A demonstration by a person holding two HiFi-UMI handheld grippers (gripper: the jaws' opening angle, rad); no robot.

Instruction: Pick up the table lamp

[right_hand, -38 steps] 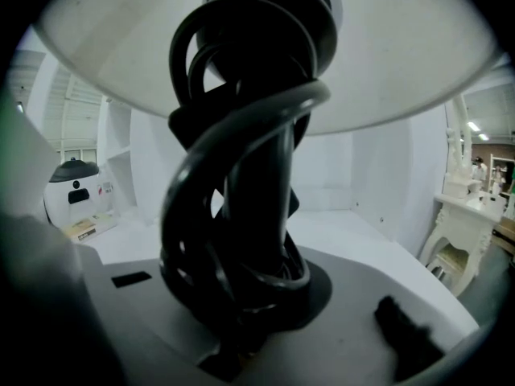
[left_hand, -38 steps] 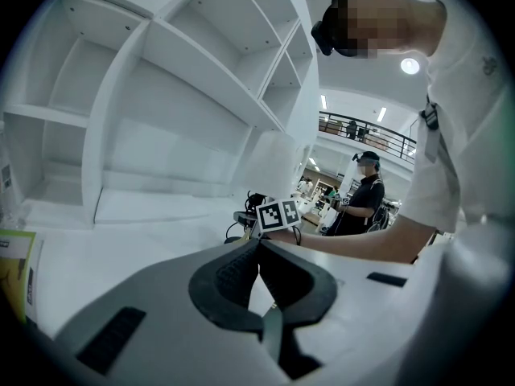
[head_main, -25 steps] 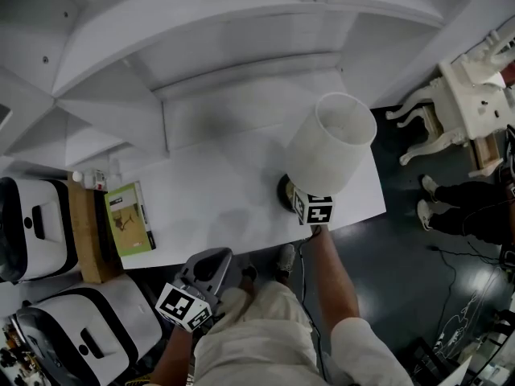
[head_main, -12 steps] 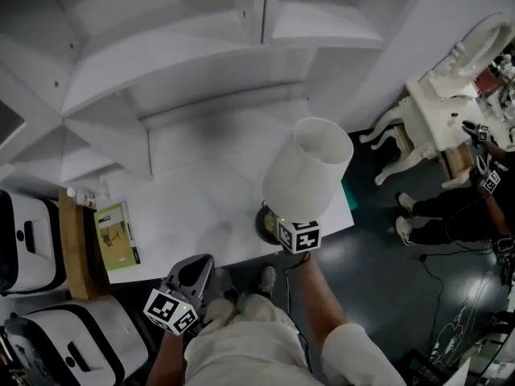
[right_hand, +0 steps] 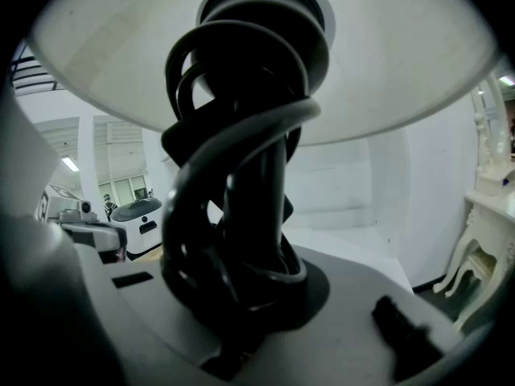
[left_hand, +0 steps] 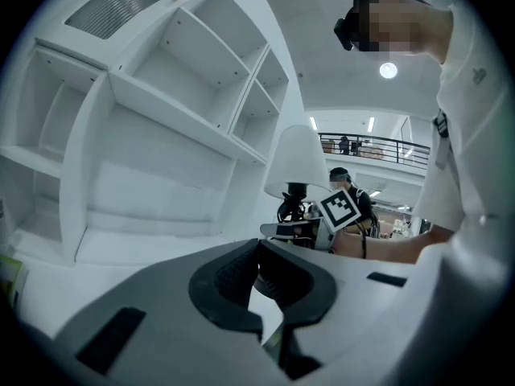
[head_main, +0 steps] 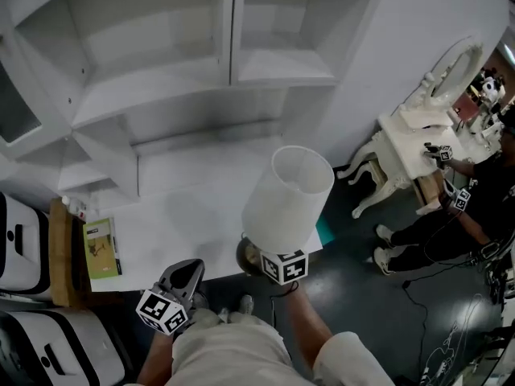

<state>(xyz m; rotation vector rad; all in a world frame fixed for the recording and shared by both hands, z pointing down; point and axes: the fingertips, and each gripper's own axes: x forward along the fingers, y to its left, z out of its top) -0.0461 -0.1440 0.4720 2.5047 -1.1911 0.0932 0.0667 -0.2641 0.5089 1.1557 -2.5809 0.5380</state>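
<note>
Right gripper (head_main: 268, 256), jaws clamped on the cord-wrapped stem of the table lamp (head_main: 288, 195), has risen since the earlier frames. The lamp now hangs tilted over the white table's (head_main: 185, 215) front edge, its base apparently clear. Left gripper (head_main: 183, 273) is closed and empty. Pickup appears essentially achieved.

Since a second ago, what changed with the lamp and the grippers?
The right hand-held gripper, shut on the cord-wrapped stem of the table lamp, has lifted the lamp off the desk and drawn it toward the person. No new grasp or release. The left hand-held gripper stays empty by the desk's front edge, and the green booklet stays put.
</note>
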